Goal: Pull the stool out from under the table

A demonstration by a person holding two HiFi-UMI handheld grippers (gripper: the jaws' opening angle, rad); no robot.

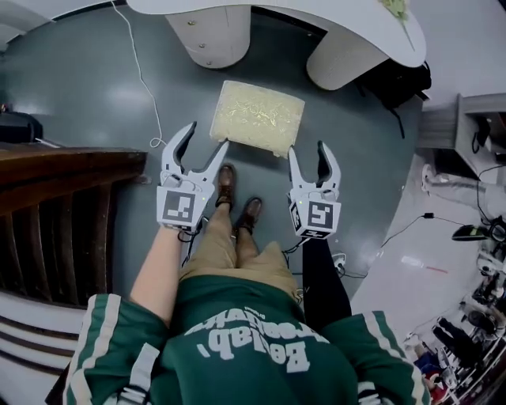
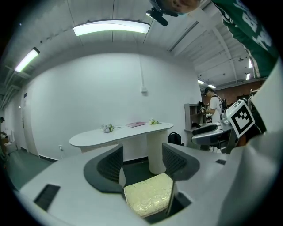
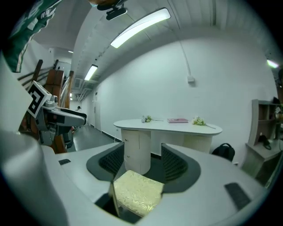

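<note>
The stool [image 1: 257, 117] has a square padded seat covered in pale yellow patterned fabric. It stands upright on the grey floor [image 1: 95, 87], fully clear of the table [image 1: 332, 20], just in front of the gap between its two rounded pedestals [image 1: 212, 35]. The table is white, with a long rounded top

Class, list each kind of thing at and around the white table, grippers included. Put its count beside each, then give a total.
Stool: 1
Table: 1
Flower bunches: 2
Pink book: 1
Black backpack: 1
Grippers, left gripper and right gripper: 2
Total: 8
</note>
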